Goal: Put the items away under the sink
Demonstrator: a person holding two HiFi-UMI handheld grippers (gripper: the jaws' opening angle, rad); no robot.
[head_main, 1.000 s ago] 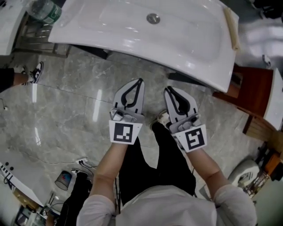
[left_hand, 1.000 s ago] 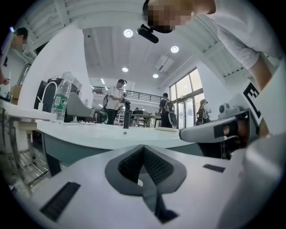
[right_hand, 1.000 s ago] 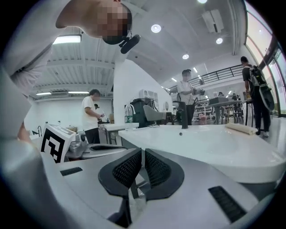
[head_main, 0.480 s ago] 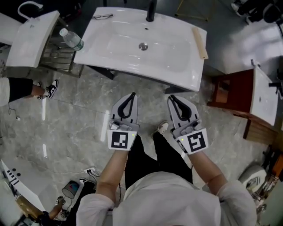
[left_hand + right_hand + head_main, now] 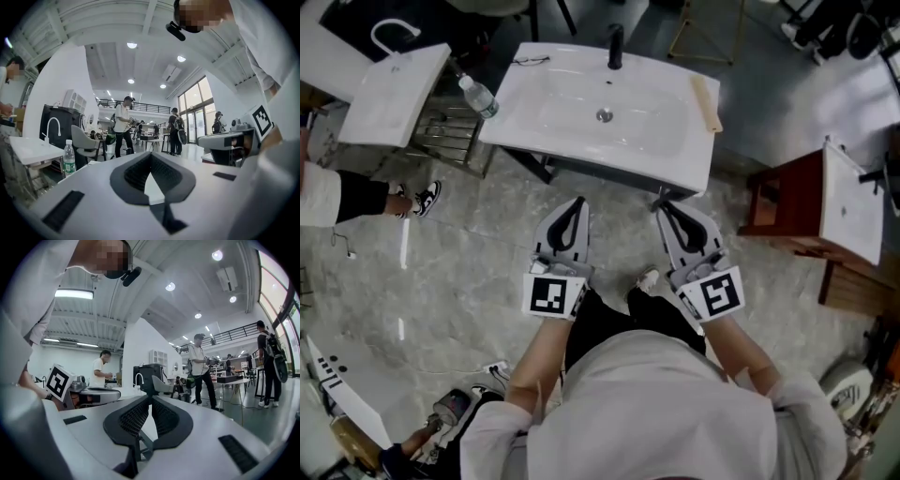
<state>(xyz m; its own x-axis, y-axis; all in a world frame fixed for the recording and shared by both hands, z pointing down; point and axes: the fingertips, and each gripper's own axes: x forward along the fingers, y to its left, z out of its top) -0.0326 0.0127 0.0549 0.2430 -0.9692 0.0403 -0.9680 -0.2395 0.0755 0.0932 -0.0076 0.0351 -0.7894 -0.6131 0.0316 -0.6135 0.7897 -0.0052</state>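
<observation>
- Plainly, my left claw [image 5: 577,201] is clenched: in the left gripper view its dark pads [image 5: 131,176] meet tip to tip with nothing between them.
- My right claw [image 5: 665,207] is clenched and empty too, its ribbed pads closed together at the tips.
- Both claws point level toward 12 o'clock, side by side but not touching, above the grey marble floor [image 5: 469,272].
- At 12 o'clock from them lies the white sink [image 5: 675,159], with a black tap [image 5: 616,47] on its far edge.
- A water bottle [image 5: 476,96] with a green label sits at 10 o'clock from my left claw, just beside the sink's left end, between it and a second white basin [image 5: 394,94].
- On the sink's right rim, at 1 o'clock from my right claw, lies a pale wooden strip [image 5: 706,103].
- A pair of glasses [image 5: 530,62] rests on the sink's far left corner.
- At 3 o'clock from my right claw stands a red-brown cabinet [image 5: 773,202], well apart from it.
</observation>
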